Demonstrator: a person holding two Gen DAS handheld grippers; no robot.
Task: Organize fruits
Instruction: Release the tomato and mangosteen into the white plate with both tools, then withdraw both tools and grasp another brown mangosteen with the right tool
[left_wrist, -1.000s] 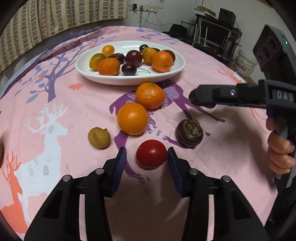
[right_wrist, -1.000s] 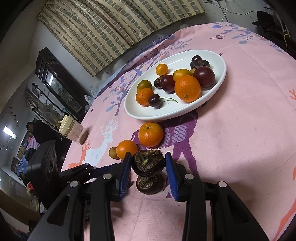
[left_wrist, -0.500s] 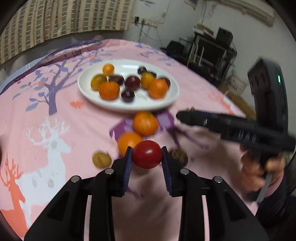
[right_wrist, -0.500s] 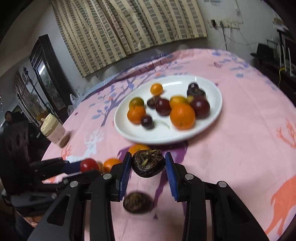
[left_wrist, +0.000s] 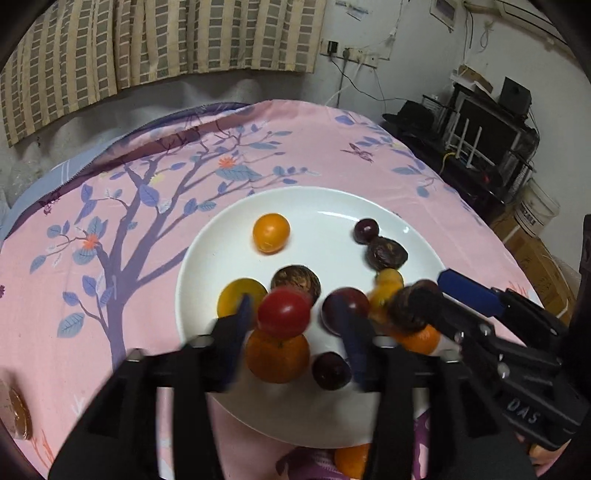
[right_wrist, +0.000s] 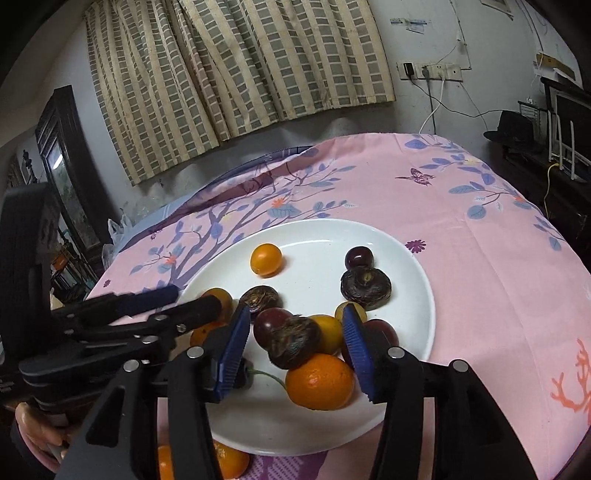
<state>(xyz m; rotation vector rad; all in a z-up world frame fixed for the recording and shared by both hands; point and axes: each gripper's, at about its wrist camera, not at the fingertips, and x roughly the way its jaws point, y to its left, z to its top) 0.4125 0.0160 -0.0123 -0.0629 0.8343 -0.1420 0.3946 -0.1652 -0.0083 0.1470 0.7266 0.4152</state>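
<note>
Nearest in the left wrist view, the left gripper is over the near part of the white plate. Its jaws are opening, and the red tomato sits between the blurred blue pads; it seems free of the right pad, but the blur hides whether the left pad touches it. Just under it lies a big orange.

In the right wrist view, the right gripper also has its jaws opening. The dark mangosteen is between the pads with a gap on both sides, above another orange.

Farther on the plate are a dark plum, a second mangosteen, a cherry and a small yellow-orange fruit. The plate stands on a pink tablecloth, and 2 oranges lie on the cloth at its near edge. Behind is a checked curtain.
</note>
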